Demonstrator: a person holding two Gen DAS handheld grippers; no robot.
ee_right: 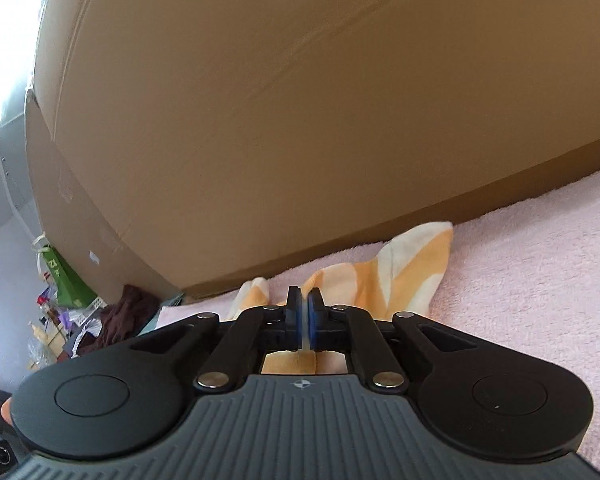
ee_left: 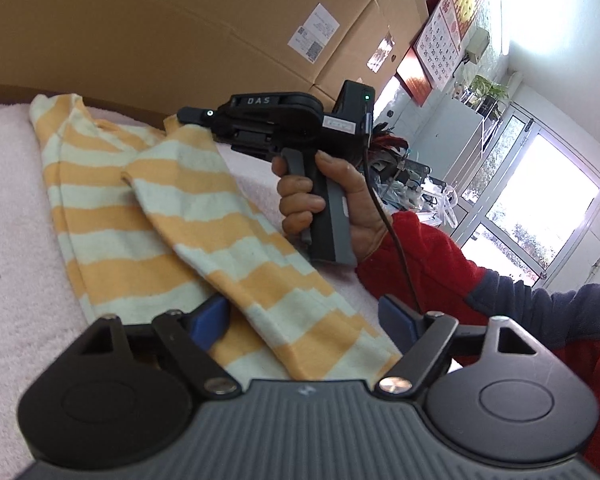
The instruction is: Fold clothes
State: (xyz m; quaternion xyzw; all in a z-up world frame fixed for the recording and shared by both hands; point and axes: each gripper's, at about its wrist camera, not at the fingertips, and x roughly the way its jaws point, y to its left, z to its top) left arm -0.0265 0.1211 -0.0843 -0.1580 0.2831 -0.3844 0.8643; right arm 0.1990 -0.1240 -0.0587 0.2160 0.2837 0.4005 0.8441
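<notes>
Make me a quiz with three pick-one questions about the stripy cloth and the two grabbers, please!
1. Where does the striped cloth lie?
A. on the pink towel
B. on top of the cardboard box
C. on the floor

2. What colours are its stripes?
A. red and blue
B. orange and white
C. green and black

3. How are the right gripper fingers?
A. wide apart
B. pinched on the cloth
C. holding a cup

Answers:
1 A, the cloth is spread on the pink towel, in front of the cardboard box.
2 B, orange and white bands alternate along it.
3 B, the blue fingers meet with a thin cloth edge between them; the left gripper stands open.
</notes>
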